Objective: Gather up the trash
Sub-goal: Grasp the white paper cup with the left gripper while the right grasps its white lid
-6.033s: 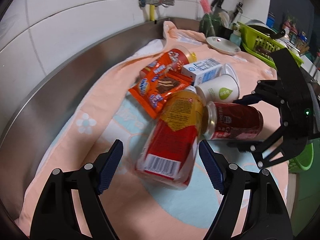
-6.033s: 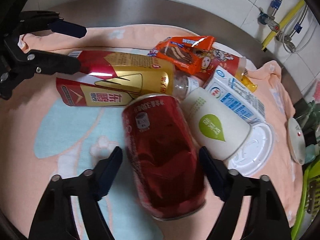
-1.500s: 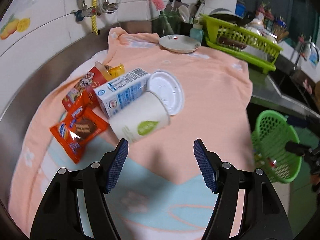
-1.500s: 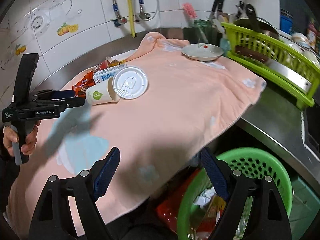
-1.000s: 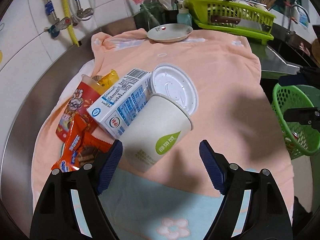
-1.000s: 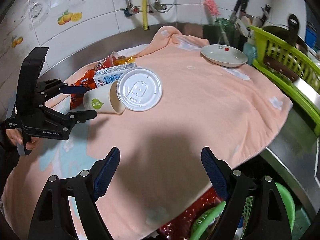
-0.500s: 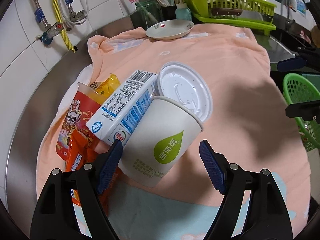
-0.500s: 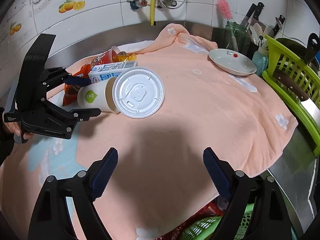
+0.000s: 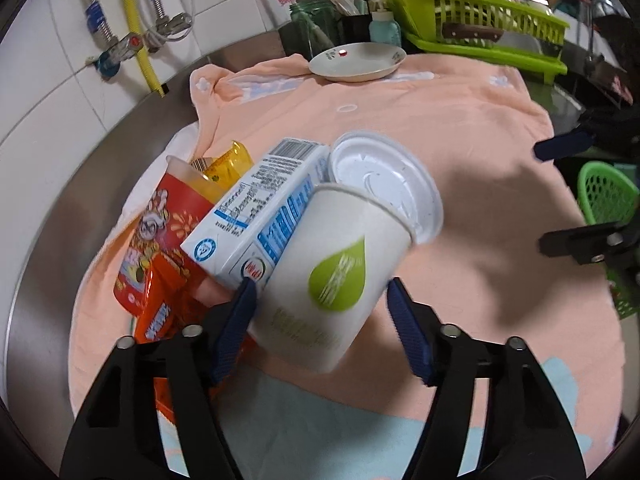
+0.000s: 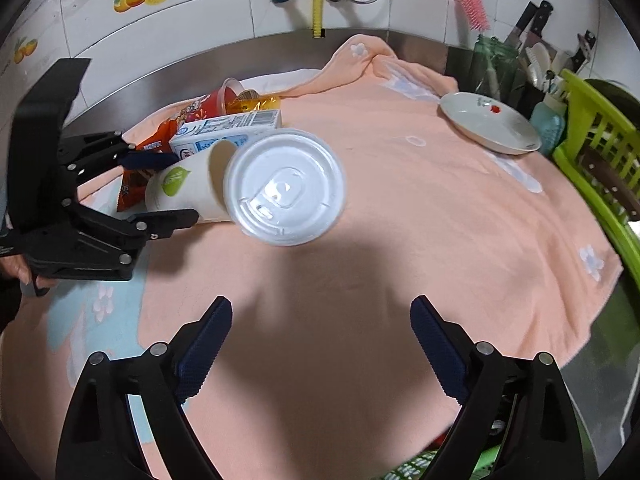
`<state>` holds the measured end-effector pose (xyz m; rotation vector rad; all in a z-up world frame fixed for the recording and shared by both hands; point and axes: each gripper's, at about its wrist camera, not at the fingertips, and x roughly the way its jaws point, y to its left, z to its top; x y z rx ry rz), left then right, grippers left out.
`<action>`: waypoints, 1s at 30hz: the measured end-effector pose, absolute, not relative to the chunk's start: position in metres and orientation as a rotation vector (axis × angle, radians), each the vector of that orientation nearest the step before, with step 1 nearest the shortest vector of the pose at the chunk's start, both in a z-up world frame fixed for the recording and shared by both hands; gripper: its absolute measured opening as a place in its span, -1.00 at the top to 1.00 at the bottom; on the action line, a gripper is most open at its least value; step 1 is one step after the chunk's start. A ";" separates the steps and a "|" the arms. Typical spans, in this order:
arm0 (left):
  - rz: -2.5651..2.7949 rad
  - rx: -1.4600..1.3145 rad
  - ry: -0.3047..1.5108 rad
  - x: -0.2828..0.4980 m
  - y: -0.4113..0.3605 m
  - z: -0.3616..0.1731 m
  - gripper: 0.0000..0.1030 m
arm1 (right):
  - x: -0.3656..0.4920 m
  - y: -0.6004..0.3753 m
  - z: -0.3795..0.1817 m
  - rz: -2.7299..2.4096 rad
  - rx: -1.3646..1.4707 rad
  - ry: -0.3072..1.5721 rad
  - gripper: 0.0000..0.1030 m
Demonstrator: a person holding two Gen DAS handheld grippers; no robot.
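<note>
A white paper cup [image 9: 336, 280] with a green drop logo lies on its side on the peach towel [image 9: 460, 128]. My left gripper [image 9: 320, 320] is closing on its base, with a blue pad against each side. The same cup [image 10: 180, 188] shows in the right wrist view between the left gripper's fingers. A white plastic lid [image 10: 284, 188] leans at the cup's mouth. Behind it lie a milk carton [image 9: 256, 216], a red snack cup [image 9: 160, 232] and an orange wrapper [image 9: 160, 312]. My right gripper [image 10: 320, 340] hovers over bare towel short of the lid, its jaws opening with nothing between them.
A green trash basket [image 9: 604, 196] stands below the counter's right edge. A plate [image 10: 488, 124], a green dish rack [image 10: 592, 148] and a knife and brush holder [image 10: 504, 60] line the back right. Steel backsplash and tiled wall run behind.
The left gripper has come closer to the cup and its fingers have drawn in onto it. The right gripper has moved from the basket over the towel toward the lid, its jaws wider.
</note>
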<state>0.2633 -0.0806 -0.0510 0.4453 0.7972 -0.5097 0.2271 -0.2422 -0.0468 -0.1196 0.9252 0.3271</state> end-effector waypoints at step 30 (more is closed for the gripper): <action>-0.541 0.419 0.832 0.275 -0.091 -0.058 -0.23 | 0.251 -0.232 -0.068 0.365 -0.159 0.936 -0.72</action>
